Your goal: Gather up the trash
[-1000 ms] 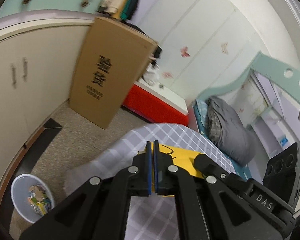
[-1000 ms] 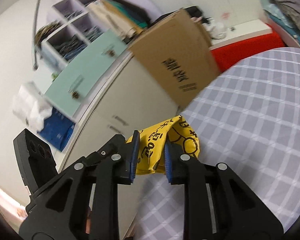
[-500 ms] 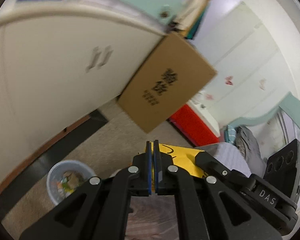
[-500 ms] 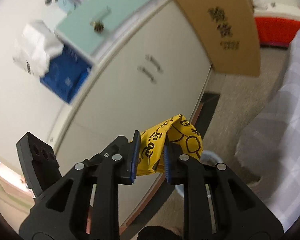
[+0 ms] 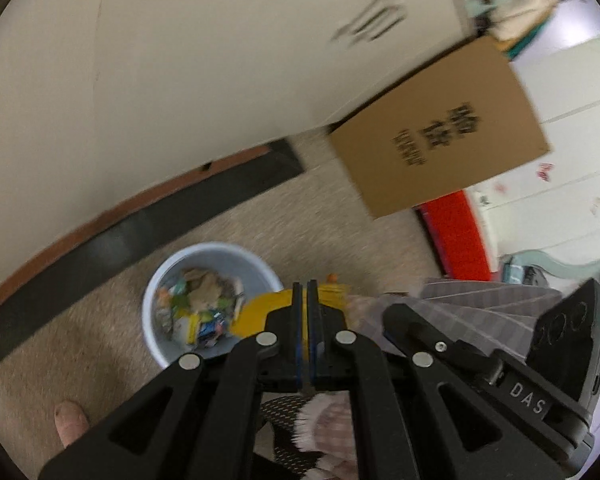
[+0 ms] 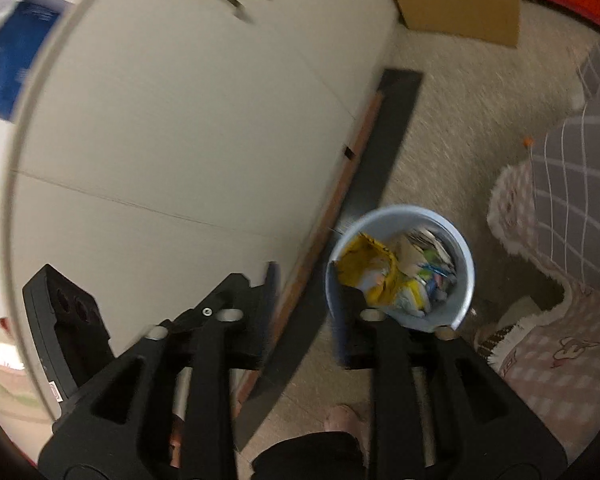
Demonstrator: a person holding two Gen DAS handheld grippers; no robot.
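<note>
A pale blue bin (image 5: 156, 292) (image 6: 466, 276) stands on the beige carpet, holding several scraps of trash. My left gripper (image 5: 304, 286) hangs just above its right rim. Its jaws are only starting to open, and a flat yellow wrapper (image 5: 256, 312) is still pinched between them. The right gripper (image 6: 306, 304) hovers over the bin's left side with its jaws opening wide and nothing between them. A crumpled yellow packet (image 6: 366, 264) lies inside the bin, just past the right finger (image 6: 342, 320).
Cream cabinet doors (image 5: 180, 80) (image 6: 180, 120) with a black plinth strip (image 6: 384, 152) run beside the bin. A cardboard box (image 5: 440, 132) leans on them. A grey checked bedsheet (image 6: 572, 168) and a pink fluffy cloth (image 6: 556, 352) hang on the right. A person's toe (image 5: 70, 420) is nearby.
Both grippers swung down from over the bed to the bin on the floor. The right gripper let go of the crumpled yellow packet, which now lies in the bin. The left keeps its wrapper.
</note>
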